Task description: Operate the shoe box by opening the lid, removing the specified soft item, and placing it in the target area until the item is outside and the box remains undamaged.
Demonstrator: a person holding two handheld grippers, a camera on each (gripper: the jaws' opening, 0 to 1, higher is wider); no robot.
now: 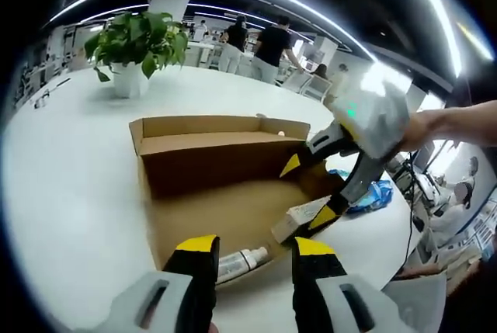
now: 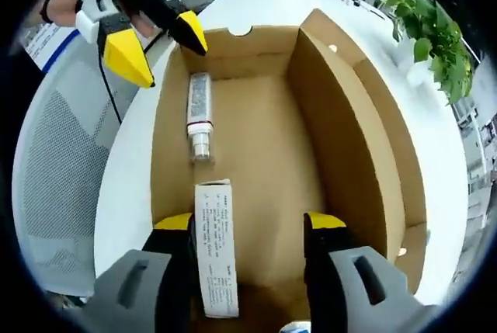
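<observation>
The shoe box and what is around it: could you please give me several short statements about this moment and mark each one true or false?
1. The shoe box is open, its inside exposed. True.
2. A tube lies on the box floor. True.
3. The right gripper is shut on the tube. False: it is open, over the near end of the box, with a small white carton beside its left jaw.
4. The left gripper is deep inside the box. False: it is open, at the box's edge near the tube.
5. A potted plant stands on the white table beyond the box. True.
6. The box holds a shoe. False: a tube and a small carton show.
</observation>
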